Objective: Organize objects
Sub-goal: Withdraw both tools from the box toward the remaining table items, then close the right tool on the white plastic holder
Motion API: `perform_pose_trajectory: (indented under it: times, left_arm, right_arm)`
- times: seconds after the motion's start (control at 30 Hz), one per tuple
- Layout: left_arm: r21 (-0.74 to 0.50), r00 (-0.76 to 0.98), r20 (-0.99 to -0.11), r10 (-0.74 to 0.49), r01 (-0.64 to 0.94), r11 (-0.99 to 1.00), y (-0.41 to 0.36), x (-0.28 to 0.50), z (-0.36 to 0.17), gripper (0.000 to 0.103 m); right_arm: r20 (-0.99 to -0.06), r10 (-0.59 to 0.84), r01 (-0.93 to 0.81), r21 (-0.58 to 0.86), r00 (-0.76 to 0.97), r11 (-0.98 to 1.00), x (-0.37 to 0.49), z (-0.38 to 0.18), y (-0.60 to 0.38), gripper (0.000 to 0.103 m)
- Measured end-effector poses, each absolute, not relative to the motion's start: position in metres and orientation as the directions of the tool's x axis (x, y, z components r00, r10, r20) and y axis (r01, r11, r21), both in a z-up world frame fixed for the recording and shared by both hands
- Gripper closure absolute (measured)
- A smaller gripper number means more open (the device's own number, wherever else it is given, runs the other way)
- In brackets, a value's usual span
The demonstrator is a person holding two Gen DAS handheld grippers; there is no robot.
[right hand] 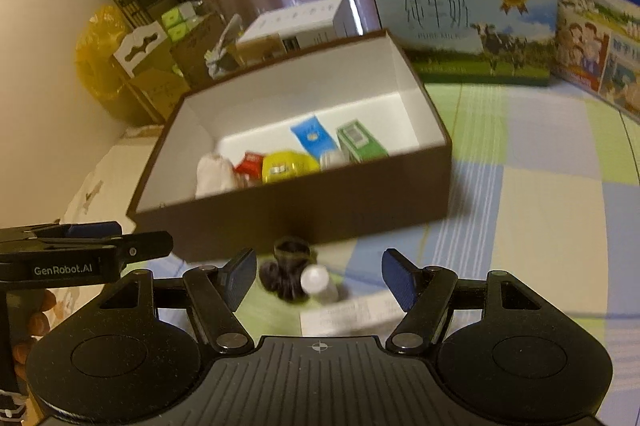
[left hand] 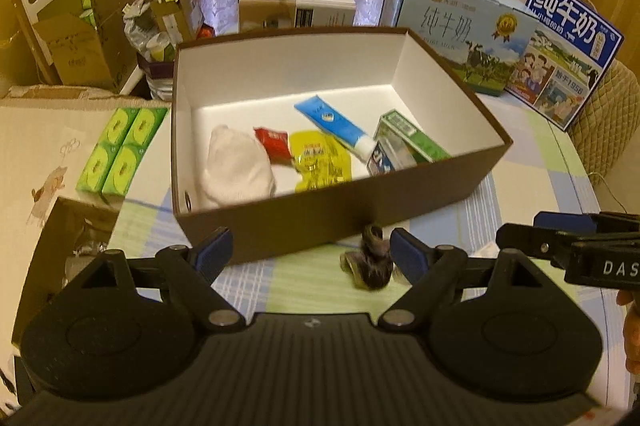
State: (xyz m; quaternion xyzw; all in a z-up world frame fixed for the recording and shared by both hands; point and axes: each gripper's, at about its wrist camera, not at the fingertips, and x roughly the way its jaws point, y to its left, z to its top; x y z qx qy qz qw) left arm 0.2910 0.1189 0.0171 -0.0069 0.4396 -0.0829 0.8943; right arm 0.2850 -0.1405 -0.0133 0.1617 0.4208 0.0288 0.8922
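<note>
A brown box with a white inside (left hand: 340,214) (right hand: 304,214) stands on the checked tablecloth. In it lie a white sock (left hand: 236,165), a red packet (left hand: 274,141), a yellow pouch (left hand: 318,161), a blue tube (left hand: 332,123) and a green carton (left hand: 412,141). A dark scrunchie (left hand: 370,262) (right hand: 286,276) lies on the cloth before the box, with a small white bottle (right hand: 318,284) and a paper slip (right hand: 344,316) beside it. My left gripper (left hand: 310,252) is open and empty, the scrunchie near its right finger. My right gripper (right hand: 318,276) is open around the scrunchie and bottle.
Two milk cartons (left hand: 456,25) (left hand: 568,49) stand behind the box at right. Green tissue packs (left hand: 120,149) lie left of it. Cardboard boxes and clutter (left hand: 80,37) fill the back left. The right gripper shows at the left wrist view's edge (left hand: 568,246).
</note>
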Motion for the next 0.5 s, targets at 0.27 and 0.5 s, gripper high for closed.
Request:
perform_pose_trajectory:
  times: [0.27,0.5]
  left_arm:
    - [-0.088,0.545,-0.825,-0.152,0.142,0.986,0.108,0.269,-0.009,0.020]
    - [-0.083,0.500,-0.853,-0.146,0.147,0.986,0.104,0.255,-0.029,0.020]
  right_arm:
    - [-0.769,0.181,0.107,0.309,0.613,0.945,0.264,-0.027,-0.141,0.036]
    - [-0.805,0.162,0.106,0.268,0.571,0.958,0.249,-0.042,-0.135,0.036]
